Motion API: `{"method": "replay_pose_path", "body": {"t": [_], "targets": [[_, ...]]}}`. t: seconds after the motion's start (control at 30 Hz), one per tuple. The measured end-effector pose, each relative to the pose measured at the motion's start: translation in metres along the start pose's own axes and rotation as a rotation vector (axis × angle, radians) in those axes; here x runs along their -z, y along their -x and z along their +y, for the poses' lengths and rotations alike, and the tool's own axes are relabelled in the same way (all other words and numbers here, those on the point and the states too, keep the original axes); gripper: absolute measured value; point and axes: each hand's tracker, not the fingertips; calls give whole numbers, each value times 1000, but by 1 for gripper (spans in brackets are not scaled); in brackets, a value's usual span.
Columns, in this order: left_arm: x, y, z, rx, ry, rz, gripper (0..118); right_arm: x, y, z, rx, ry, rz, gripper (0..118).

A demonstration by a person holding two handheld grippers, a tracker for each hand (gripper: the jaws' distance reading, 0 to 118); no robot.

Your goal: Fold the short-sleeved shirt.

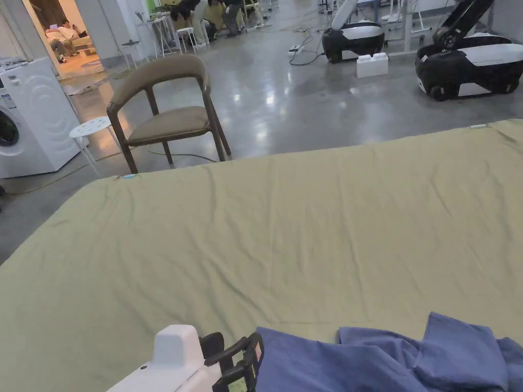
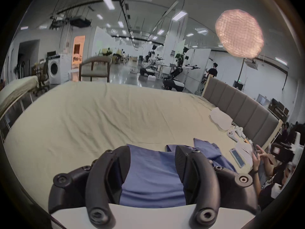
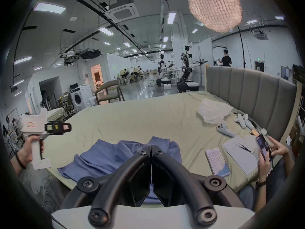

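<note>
Left claw (image 2: 152,168) jaws spread wide, right claw (image 3: 151,151) jaws pressed together, empty

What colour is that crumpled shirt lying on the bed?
The shirt is plain blue, with no pattern; the right gripper view shows it best.

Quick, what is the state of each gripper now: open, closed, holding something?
Left gripper: open, jaws apart above the blue shirt, holding nothing.
Right gripper: closed, jaws together; no cloth seen between them, the shirt lies behind.
</note>
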Motion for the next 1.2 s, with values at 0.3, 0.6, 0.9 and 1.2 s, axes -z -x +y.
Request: {"method": "replay_pose_path", "body": {"t": [0.3, 0.6, 0.9, 1.2], "targets": [[172, 45, -28, 57, 291, 100, 62, 17, -17, -10, 29, 88, -56, 0], [204, 43, -45, 139, 390, 149, 36, 21, -31, -22, 76, 144, -100, 0], [217, 23, -49, 278, 457, 226, 2, 101, -60, 3, 95, 181, -34, 19], [217, 25, -48, 283, 471, 231, 2, 321, -109, -9, 122, 494, -104, 58]]}}
